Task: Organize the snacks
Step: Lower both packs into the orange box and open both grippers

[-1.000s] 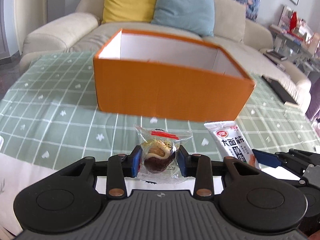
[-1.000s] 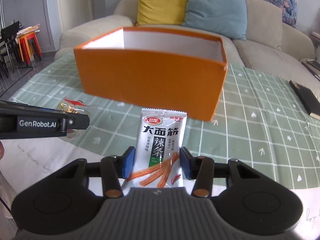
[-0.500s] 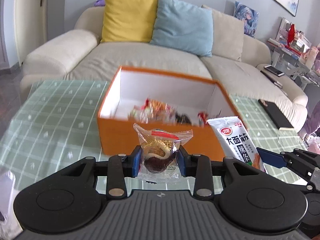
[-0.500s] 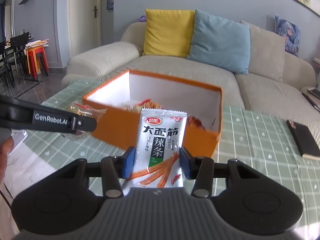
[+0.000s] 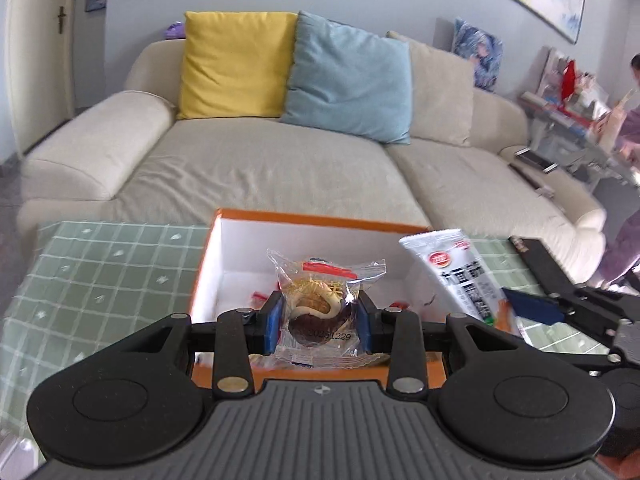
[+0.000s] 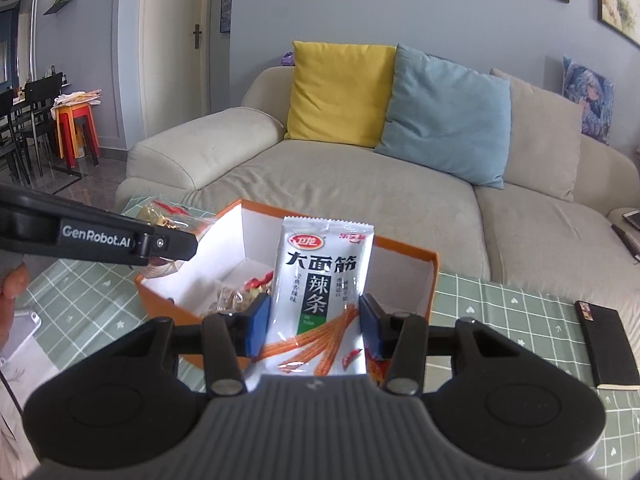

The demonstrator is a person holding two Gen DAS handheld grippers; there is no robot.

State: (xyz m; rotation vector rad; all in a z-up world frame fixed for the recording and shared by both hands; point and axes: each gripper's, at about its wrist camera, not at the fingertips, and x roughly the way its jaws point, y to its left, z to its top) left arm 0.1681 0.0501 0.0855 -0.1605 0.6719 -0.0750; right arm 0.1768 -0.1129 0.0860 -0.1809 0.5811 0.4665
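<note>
Pastry (image 5: 320, 312) clamped in left gripper (image 5: 319, 322), spicy-strip packet (image 6: 320, 300) in right gripper (image 6: 314, 326) (both above orange box (image 6: 404, 250)).

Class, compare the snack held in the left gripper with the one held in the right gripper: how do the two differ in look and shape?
The round pastry sits in a clear wrapper, so the food shows; the spicy-strip packet is opaque white with printed characters. The pastry is a small, plump lump, while the packet is taller and flat, standing well above its jaws. Both are sealed snacks clamped above the orange box, one in the left gripper, one in the right gripper.
</note>
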